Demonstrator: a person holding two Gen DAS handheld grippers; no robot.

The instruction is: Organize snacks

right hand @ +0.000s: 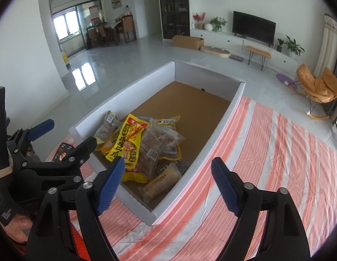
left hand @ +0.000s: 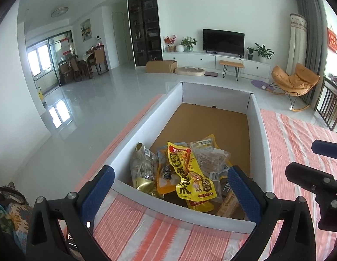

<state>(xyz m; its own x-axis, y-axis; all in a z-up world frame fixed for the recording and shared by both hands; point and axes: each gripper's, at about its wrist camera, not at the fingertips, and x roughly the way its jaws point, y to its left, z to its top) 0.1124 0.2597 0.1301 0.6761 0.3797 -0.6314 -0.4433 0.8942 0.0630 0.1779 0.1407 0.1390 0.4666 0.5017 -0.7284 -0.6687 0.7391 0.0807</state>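
Observation:
A white-walled box (left hand: 146, 119) with a brown cardboard floor lies on a striped cloth. Several snack packets are piled at its near end. On top is a yellow packet (left hand: 188, 171) (right hand: 127, 139), with a gold and grey packet (left hand: 142, 167) to its left and a clear packet of brown sticks (left hand: 209, 158) (right hand: 159, 143) to its right. A long tan packet (right hand: 161, 180) lies nearest the front wall. My left gripper (left hand: 171, 187) hovers open over the box's near edge, holding nothing. My right gripper (right hand: 169, 180) is open and empty over the box's near right corner.
An orange and white striped cloth (right hand: 266, 152) covers the table around the box (right hand: 125, 95). A phone (right hand: 63, 153) lies left of the box, under the left gripper (right hand: 65, 136). The right gripper (left hand: 314, 161) shows at the right. Beyond is tiled floor.

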